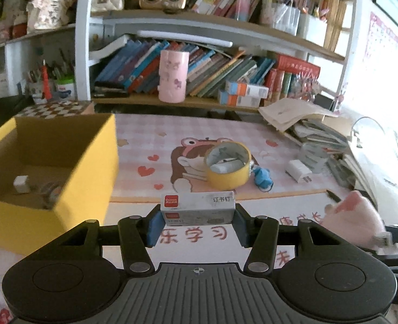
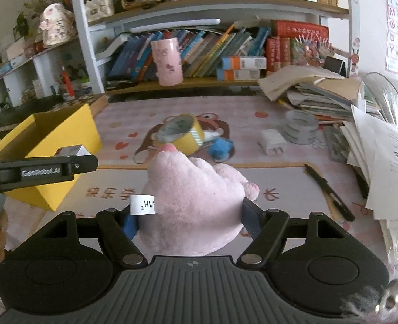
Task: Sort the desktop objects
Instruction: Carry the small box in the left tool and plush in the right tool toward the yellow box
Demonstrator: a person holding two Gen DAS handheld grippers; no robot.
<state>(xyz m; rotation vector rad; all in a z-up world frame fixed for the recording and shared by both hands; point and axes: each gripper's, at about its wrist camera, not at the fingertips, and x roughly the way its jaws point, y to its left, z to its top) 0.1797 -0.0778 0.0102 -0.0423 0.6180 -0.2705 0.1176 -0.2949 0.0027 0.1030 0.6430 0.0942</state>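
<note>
Carrying two things at once, I judge this to be the delivery step of the sort: both grippers are loaded and the yellow box is where they should go. It stands open on the left of the tabletop, at the edge of the pink desk mat, and from the left wrist view I can see a small white block and some blurred bits already lying on its floor.

My right gripper has its fingers clenched on a pink plush toy, the soft body bulging between the pads and a white label sticking out by the left pad. The toy hangs above the tabletop, short of the mat and well to the right of the box.

My left gripper is grasping a staple box by its two short ends, level and square between the pads. It sits just right of the yellow box's near corner, not yet over the opening.

Next, I think the left needs to swing left across the box wall, clear the rim, and only then release, since the staple box is hard and will drop cleanly. The plush should follow after the left is out of the way.

Left on the mat for later: a yellow tape roll, a small blue toy just beside it, a white charger, and a black pen on the bare tabletop.
</note>
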